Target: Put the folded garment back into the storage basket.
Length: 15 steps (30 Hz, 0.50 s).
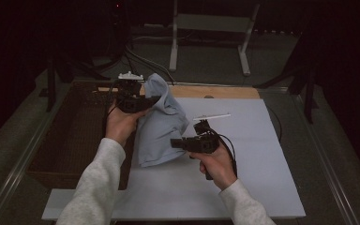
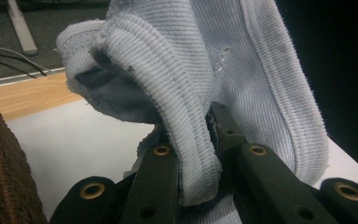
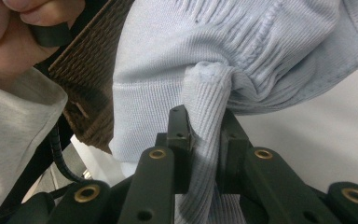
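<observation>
Here, both tools clamped — pale-blue garment (image 1: pixel 159 123)

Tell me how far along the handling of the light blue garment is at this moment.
Done: both grippers have a grip. The left gripper and the right gripper are each shut on a ribbed edge of the light blue garment. In hand: it hangs bunched between them, its lower end on the white board. Left: any spreading or folding; nothing lies flat yet.

garment (image 1: pixel 159 124): pale blue, ribbed | basket (image 1: pixel 72 136): brown woven | board (image 1: pixel 243 164): white
</observation>
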Tool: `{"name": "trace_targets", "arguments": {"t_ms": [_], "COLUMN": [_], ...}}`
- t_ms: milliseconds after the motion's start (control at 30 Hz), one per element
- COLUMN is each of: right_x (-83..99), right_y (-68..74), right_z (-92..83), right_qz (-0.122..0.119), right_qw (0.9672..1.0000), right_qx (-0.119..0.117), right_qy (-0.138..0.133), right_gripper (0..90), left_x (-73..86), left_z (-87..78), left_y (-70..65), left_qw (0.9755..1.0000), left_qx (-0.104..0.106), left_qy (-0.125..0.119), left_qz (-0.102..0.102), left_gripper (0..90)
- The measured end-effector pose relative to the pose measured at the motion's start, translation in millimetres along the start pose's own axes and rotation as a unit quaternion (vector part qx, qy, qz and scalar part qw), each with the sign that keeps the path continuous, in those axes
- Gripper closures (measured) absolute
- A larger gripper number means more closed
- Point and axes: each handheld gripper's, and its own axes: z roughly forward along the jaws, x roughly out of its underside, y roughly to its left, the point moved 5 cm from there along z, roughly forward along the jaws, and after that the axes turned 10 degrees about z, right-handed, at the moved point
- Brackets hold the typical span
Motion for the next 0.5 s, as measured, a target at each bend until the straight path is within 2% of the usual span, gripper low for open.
{"name": "trace_targets", "arguments": {"t_ms": [500], "right_x": [-10.6], "right_y": [3.5], "right_z": [3.3], "right_qz": [0.006], "right_qw": [1.0000], "right_qx": [-0.008], "right_qy": [-0.001], "right_gripper": [79.4], "left_x": [-6.5], "left_z": [-3.5], "left_y": [8.4], "left_qw": [1.0000], "left_qx": [-0.003], "left_qy": [-0.004], "left_qz": [0.000], "left_gripper": [82.8]}}
